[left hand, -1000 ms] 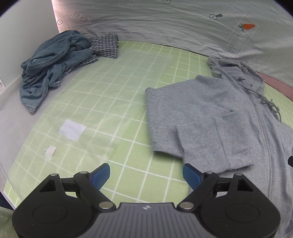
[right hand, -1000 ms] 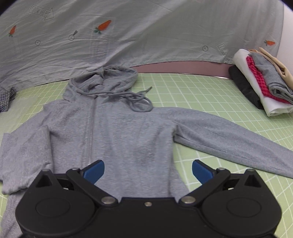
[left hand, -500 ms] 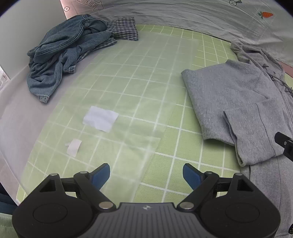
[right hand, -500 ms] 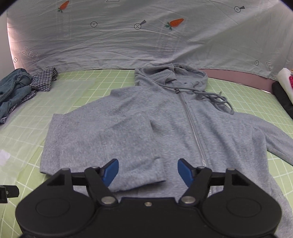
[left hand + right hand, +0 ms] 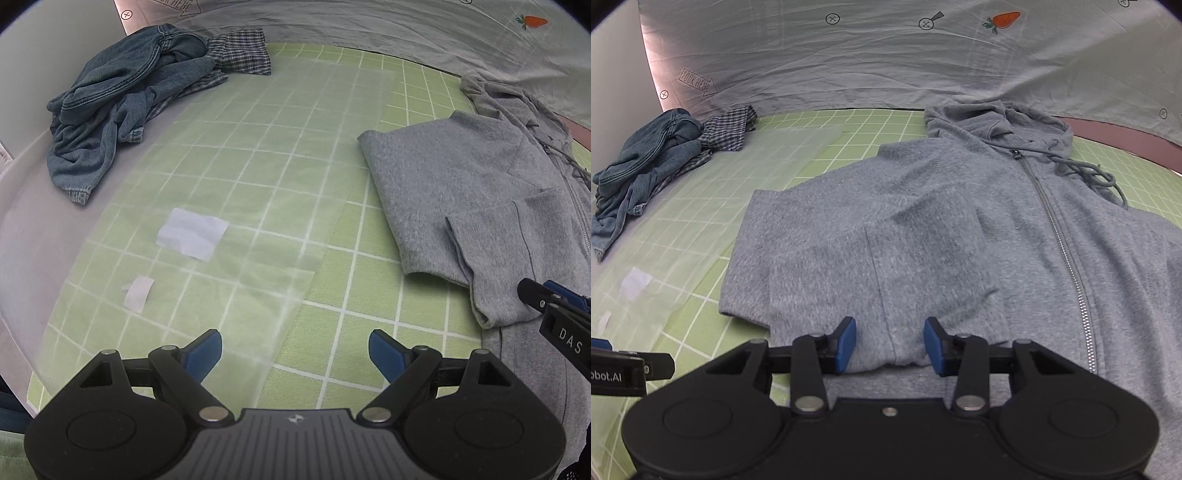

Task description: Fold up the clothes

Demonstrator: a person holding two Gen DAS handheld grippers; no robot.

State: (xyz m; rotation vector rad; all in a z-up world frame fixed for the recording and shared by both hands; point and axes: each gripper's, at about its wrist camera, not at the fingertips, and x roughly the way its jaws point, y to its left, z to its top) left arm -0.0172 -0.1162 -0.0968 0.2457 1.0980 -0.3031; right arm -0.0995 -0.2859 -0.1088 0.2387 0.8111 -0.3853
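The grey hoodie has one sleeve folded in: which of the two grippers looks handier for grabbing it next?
The right gripper: its half-closed jaws straddle the cuff of the folded sleeve on the hoodie. The left gripper hangs wide open over the bare green mat, beside the hoodie.

Hoodie [image 5: 960, 229] on the mat [image 5: 857, 129] (sleeve folded over its front), jeans heap [image 5: 646, 166] far left.

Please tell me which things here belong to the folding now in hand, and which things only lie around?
In the job:
- grey zip-up hooded sweatshirt
- right gripper, open over its folded sleeve
- left gripper, open

Lying about:
- crumpled blue denim garment
- checked cloth
- two white paper scraps
- green grid mat
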